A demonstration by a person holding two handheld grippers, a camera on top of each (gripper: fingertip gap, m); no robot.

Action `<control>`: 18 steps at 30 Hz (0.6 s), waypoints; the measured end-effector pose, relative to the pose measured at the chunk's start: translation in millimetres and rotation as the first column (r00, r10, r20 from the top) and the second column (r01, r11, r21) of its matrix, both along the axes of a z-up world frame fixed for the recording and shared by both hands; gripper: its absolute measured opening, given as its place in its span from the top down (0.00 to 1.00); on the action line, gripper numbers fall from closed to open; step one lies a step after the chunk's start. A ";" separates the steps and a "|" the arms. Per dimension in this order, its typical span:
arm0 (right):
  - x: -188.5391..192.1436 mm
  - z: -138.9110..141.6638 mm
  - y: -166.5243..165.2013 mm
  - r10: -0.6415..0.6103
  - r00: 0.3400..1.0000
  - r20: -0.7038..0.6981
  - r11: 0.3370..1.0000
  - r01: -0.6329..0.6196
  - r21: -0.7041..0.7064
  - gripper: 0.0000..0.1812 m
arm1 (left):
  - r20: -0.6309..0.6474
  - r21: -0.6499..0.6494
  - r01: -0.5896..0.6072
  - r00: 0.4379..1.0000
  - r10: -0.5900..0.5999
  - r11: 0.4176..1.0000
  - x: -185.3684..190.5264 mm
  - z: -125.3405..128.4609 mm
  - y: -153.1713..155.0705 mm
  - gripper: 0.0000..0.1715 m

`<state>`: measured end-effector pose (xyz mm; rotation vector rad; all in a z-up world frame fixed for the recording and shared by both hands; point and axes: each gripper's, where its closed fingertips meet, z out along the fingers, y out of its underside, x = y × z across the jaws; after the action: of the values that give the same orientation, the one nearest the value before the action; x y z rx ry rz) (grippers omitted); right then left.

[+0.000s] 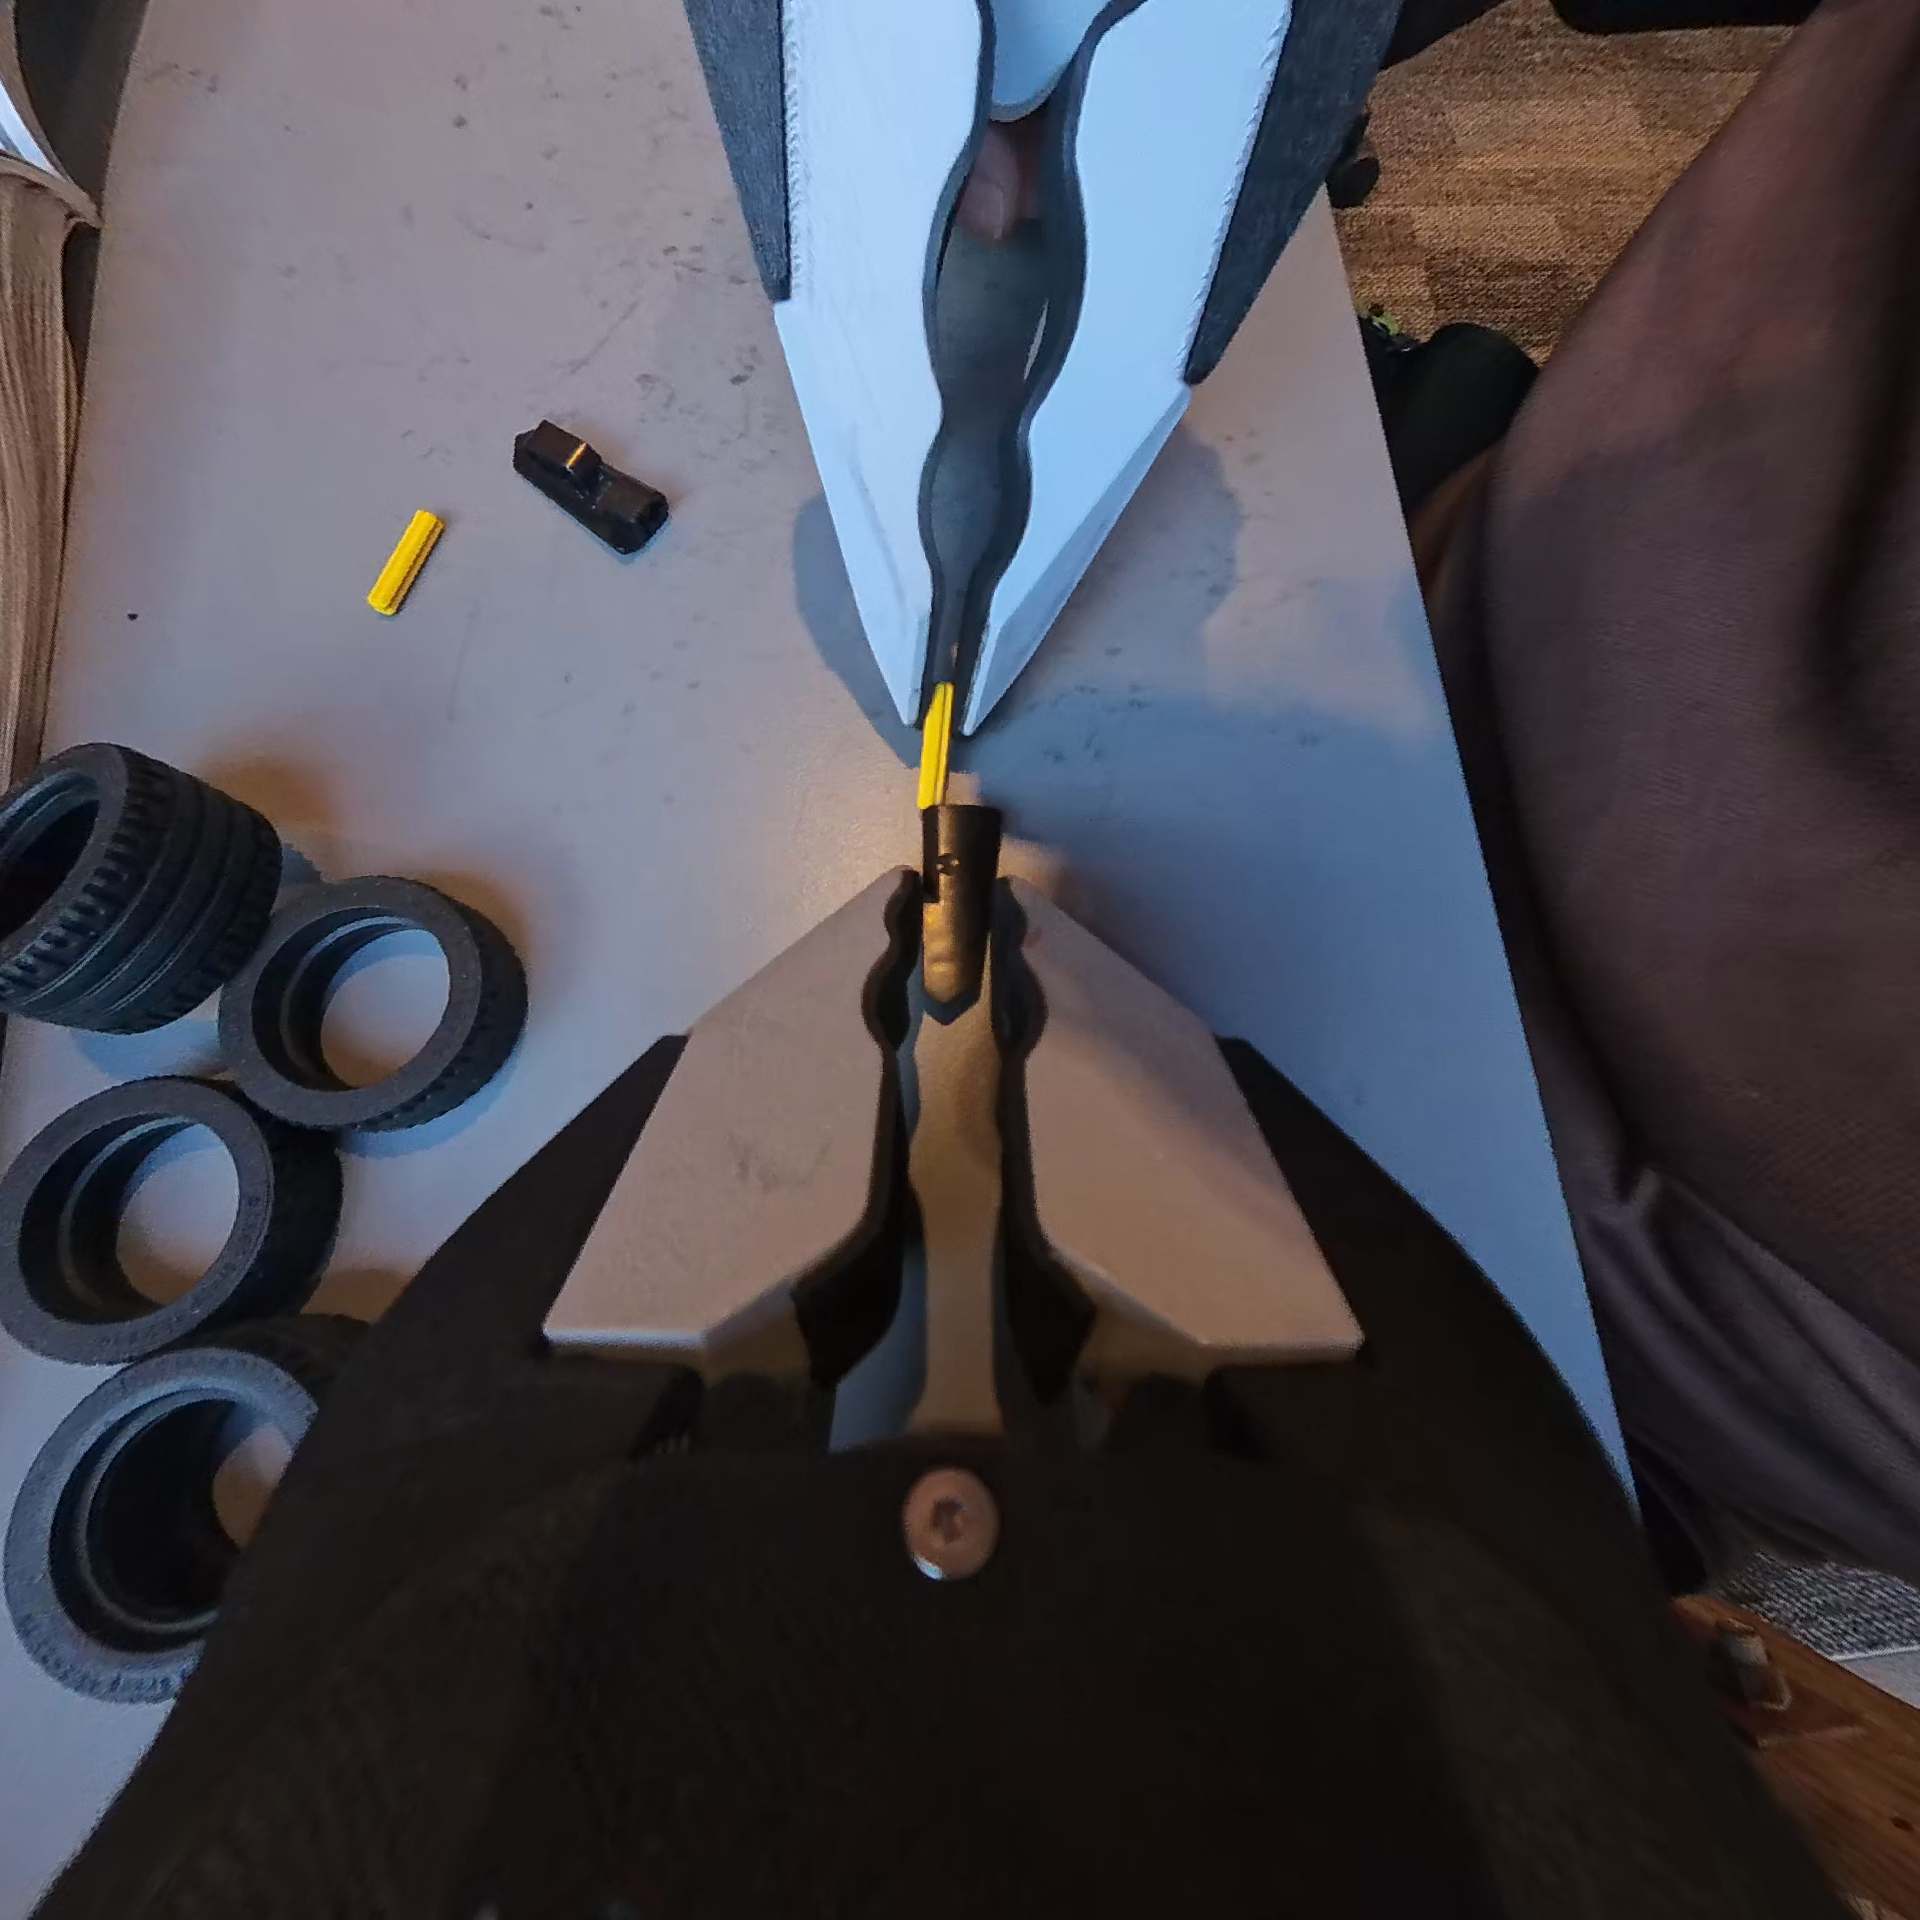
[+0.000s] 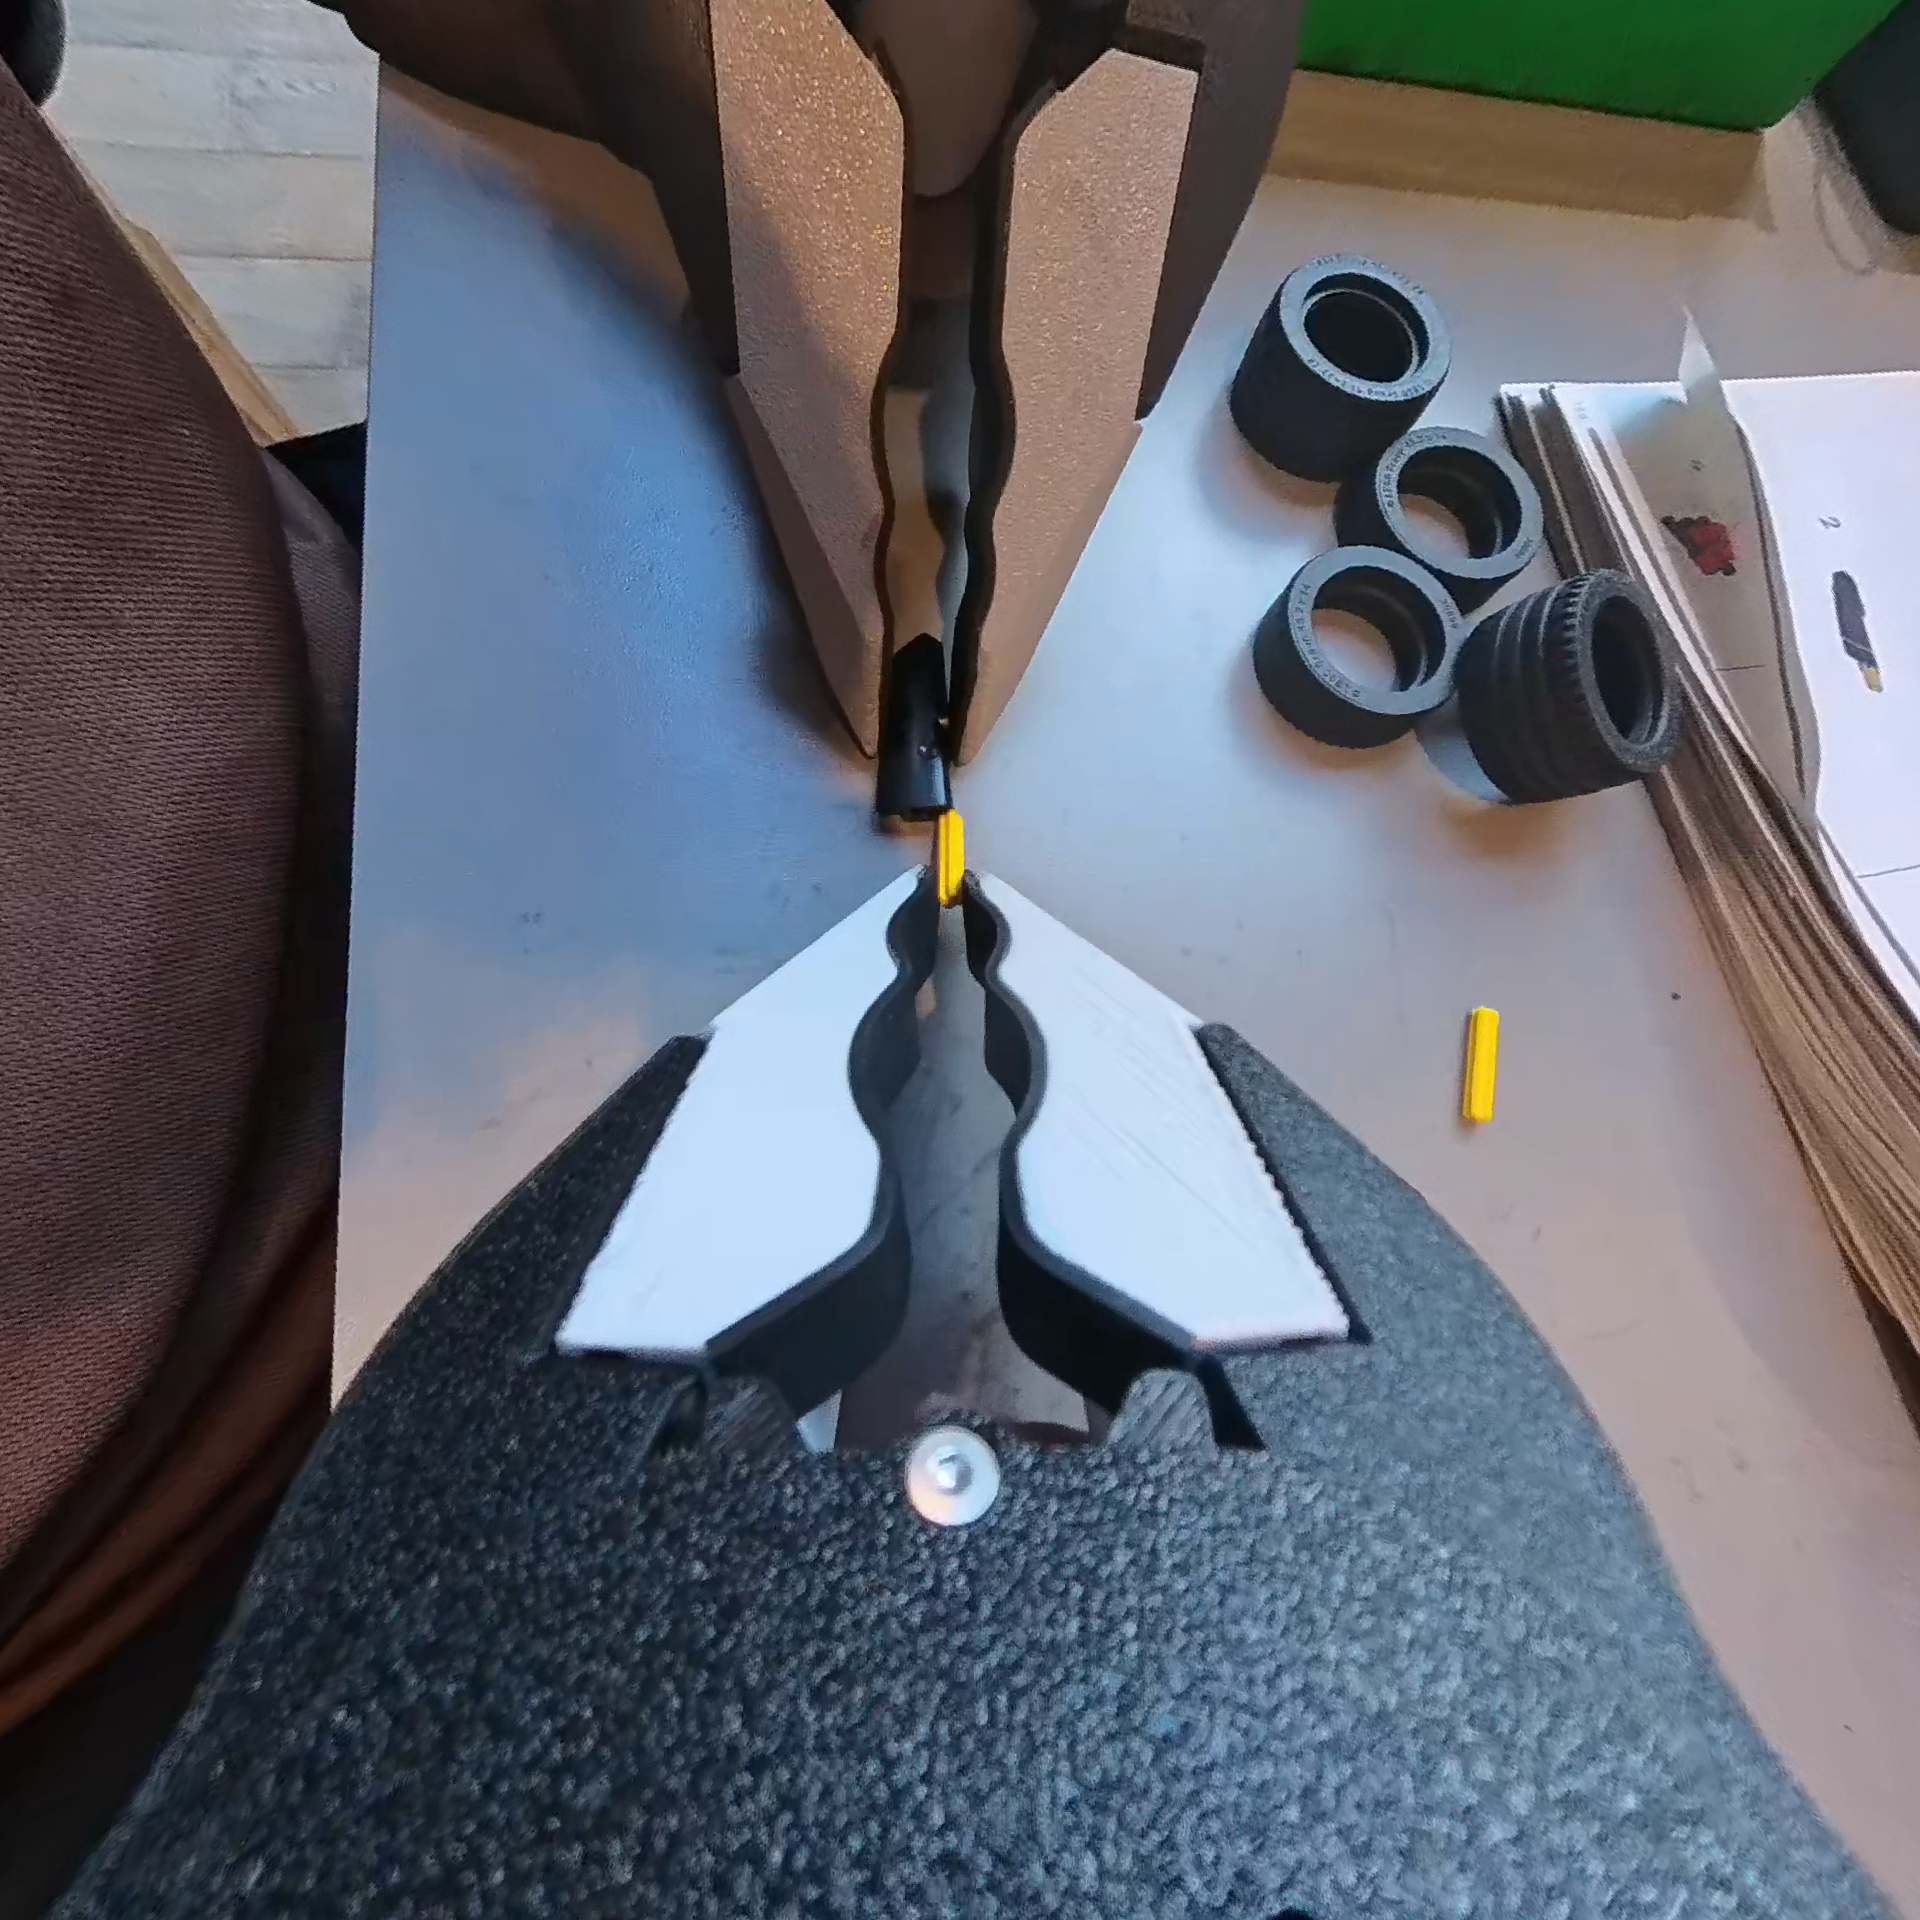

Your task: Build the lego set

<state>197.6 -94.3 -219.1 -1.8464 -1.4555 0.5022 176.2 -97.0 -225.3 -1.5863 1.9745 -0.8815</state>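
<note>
Closest in the left wrist view, the left gripper (image 1: pixel 954 891) has its grey fingers pressed in on a small black piece (image 1: pixel 958 902), which sticks out past the fingertips toward the other tool. Facing it point to point, the right gripper (image 1: pixel 943 727), with white fingers, pinches a short yellow rod (image 1: pixel 936 756) at its very tip. The free end of the rod meets the open end of the black piece; whether it has gone inside I cannot tell. Both are held above the pale table (image 1: pixel 644 727).

From the right wrist view it is the same meeting seen the other way: the right gripper (image 2: pixel 943 883) nips the yellow rod (image 2: pixel 950 856), and just beyond it the black piece (image 2: pixel 914 743) sits clamped in the left gripper (image 2: pixel 914 753).

Off to the side, four black tyres (image 2: pixel 1455 540) are bunched together, two lying flat and two on their sides. A second yellow rod (image 2: pixel 1481 1064) lies alone on the table, well apart from the grippers. Farther out in the left wrist view, another black piece (image 1: pixel 589 499) rests near that spare rod. A stack of paper sheets (image 2: pixel 1787 644) lies beside the tyres.
</note>
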 end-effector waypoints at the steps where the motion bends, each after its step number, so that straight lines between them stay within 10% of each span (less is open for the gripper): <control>1: -0.1 0.3 -0.1 0.000 1.000 -0.004 1.000 -0.001 -0.002 0.99 | 0.000 0.000 0.000 1.000 0.000 1.000 0.0 0.0 0.0 0.94; 18: -0.5 1.4 -1.7 -0.002 1.000 -0.012 1.000 0.002 -0.017 0.99 | 0.001 0.004 -0.002 1.000 0.002 1.000 -0.2 0.0 0.0 0.94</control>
<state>197.0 -96.1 -217.7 -1.8546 -1.4451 0.5256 176.1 -97.0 -225.3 -1.5851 1.9730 -0.8774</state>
